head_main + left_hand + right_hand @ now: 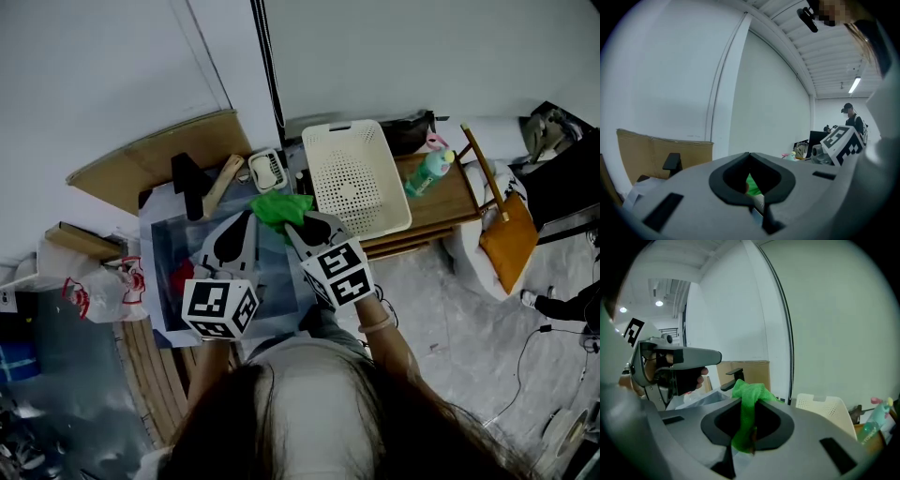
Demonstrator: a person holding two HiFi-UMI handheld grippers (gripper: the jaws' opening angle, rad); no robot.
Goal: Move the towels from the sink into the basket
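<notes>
A green towel (281, 208) hangs over the far right corner of the steel sink (173, 246). My right gripper (298, 223) is shut on it. In the right gripper view the green towel (747, 394) bunches above the jaw tips of the right gripper (746, 404) and trails down between them. My left gripper (249, 217) is just to its left, shut, with nothing at its tips (717, 355). In the left gripper view, green cloth (752, 183) shows behind the closed left gripper (749, 155). A red towel (183, 278) lies in the sink. The white basket (337, 127) stands to the right.
A black faucet (192, 183) rises at the sink's back, beside a cardboard sheet (159, 155). The basket rests on a wooden table (445, 202) with a green bottle (429, 172). An orange bag (506, 239) hangs at the right, and a plastic bag (103, 286) lies at the left.
</notes>
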